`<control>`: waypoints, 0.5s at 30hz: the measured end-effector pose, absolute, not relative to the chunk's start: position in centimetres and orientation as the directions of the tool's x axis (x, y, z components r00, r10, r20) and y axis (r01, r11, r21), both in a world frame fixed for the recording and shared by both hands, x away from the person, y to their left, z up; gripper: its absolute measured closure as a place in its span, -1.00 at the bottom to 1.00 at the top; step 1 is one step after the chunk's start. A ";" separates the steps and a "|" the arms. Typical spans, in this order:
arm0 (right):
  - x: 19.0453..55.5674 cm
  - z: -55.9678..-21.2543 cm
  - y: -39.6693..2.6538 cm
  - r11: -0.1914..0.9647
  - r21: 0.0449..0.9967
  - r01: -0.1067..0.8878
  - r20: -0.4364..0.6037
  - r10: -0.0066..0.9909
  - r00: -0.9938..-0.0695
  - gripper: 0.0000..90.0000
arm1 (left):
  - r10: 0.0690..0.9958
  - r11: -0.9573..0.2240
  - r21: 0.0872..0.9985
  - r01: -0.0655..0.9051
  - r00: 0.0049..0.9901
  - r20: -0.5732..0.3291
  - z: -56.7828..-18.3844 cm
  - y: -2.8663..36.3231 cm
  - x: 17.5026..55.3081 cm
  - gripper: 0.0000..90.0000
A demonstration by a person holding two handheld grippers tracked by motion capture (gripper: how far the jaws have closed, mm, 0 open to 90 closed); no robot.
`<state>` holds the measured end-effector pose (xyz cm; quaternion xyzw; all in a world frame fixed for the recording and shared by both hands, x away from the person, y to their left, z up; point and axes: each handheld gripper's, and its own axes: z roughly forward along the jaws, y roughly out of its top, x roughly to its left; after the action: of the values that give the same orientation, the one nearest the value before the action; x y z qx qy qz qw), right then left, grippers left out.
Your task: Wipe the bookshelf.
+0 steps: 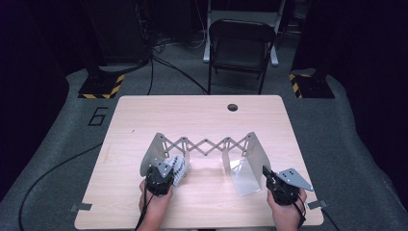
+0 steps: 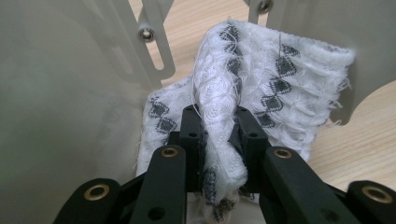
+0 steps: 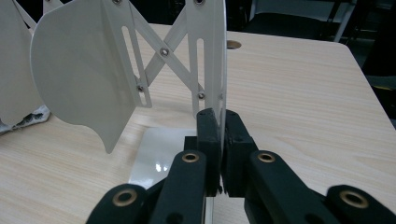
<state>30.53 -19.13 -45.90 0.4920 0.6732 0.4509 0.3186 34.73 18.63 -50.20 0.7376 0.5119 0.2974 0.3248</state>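
High view shows a pale wooden table (image 1: 202,115) with a dark round hole (image 1: 233,107) near its far edge, and on the grey floor to the left a large painted "6" (image 1: 98,116), the one piece of writing that can be read. Yellow-and-black hazard stripes mark two dark stand bases (image 1: 101,86) on the floor beyond the table; their upper parts are lost in darkness. A folding chair (image 1: 239,48) stands behind the table, its top cut off by the frame.

On the table stands an expandable white metal rack (image 1: 207,144): two upright end plates joined by a scissor lattice. No brand or label shows on it.

The right gripper (image 3: 219,126) is clenched on the thin edge of the right end plate (image 1: 250,163), jaws pinching the sheet between them.

The left gripper (image 2: 218,126) grasps a white knitted cloth (image 2: 275,79) with grey diamond patterning, bunched between its jaws. The cloth lies just inside the left end plate (image 1: 153,154), touching it; its lower part is hidden behind the jaws, and in the high view the gripper covers much of it.
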 end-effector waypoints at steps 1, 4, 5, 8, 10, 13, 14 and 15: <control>30.5 -45.9 -19.1 0.103 0.921 0.376 0.024 0.948 -0.317 0.93 | 0.949 -0.259 0.789 0.558 0.299 0.101 -50.1 18.6 34.7 0.71; 30.7 -46.1 -19.1 0.092 0.919 0.383 0.042 0.943 -0.329 0.89 | 0.947 -0.250 0.793 0.556 0.311 0.080 -49.5 18.7 34.6 0.71; 30.8 -46.2 -19.0 0.098 0.917 0.386 0.037 0.944 -0.329 0.87 | 0.948 -0.238 0.798 0.553 0.310 0.068 -49.3 18.7 34.6 0.71; 30.9 -46.3 -18.8 0.096 0.922 0.375 0.038 0.942 -0.334 0.86 | 0.945 -0.227 0.802 0.552 0.323 0.046 -48.9 18.8 34.6 0.71; 30.9 -46.2 -18.8 0.101 0.919 0.381 0.038 0.939 -0.341 0.87 | 0.945 -0.209 0.813 0.544 0.326 0.025 -48.8 18.7 34.5 0.71; 31.0 -46.2 -18.8 0.100 0.920 0.378 0.036 0.940 -0.338 0.88 | 0.940 -0.209 0.815 0.541 0.340 0.016 -48.2 18.5 34.5 0.71; 31.0 -46.2 -18.8 0.100 0.919 0.380 0.037 0.940 -0.339 0.88 | 0.937 -0.210 0.818 0.536 0.350 0.012 -47.9 18.5 34.5 0.71; 31.0 -46.2 -18.8 0.101 0.920 0.378 0.035 0.941 -0.337 0.88 | 0.936 -0.206 0.821 0.533 0.352 0.007 -47.8 18.4 34.5 0.71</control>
<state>31.01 -18.76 -46.20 0.4877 0.6762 0.4598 0.3057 34.49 18.44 -47.75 0.7297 0.5031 0.2660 0.3791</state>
